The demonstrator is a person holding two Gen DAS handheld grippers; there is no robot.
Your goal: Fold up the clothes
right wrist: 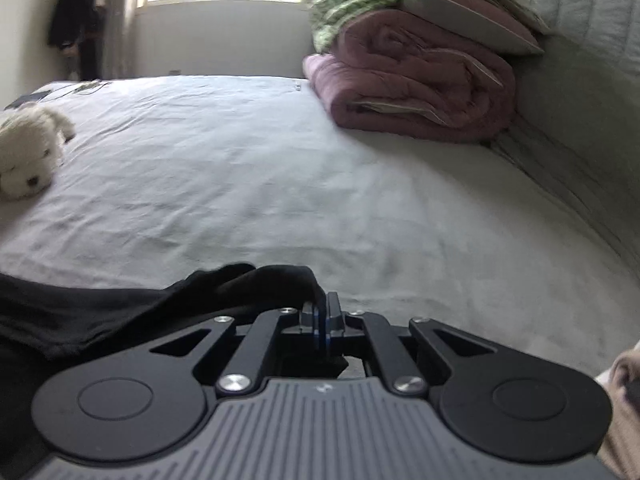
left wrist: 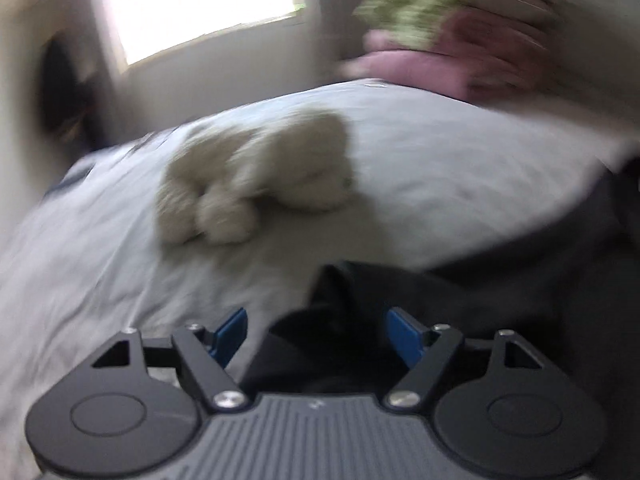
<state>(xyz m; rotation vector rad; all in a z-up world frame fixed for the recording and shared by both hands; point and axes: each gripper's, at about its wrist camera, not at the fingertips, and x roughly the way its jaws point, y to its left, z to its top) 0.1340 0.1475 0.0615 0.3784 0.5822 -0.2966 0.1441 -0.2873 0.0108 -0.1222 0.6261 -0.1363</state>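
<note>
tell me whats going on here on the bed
A person with a gripper in each hand is working on a black garment lying on the white bed sheet. The right gripper is shut on an edge of the garment. The left gripper is open, with dark cloth between its blue fingers. A plush toy and a folded pink quilt lie further up the bed.

Black garment (right wrist: 100,312): dark, soft fabric, bunched and creased, not laid flat. It lies at the near edge of the white bed sheet (right wrist: 260,168), trailing off to the left. In the blurred left wrist view it shows as a dark heap.
</note>
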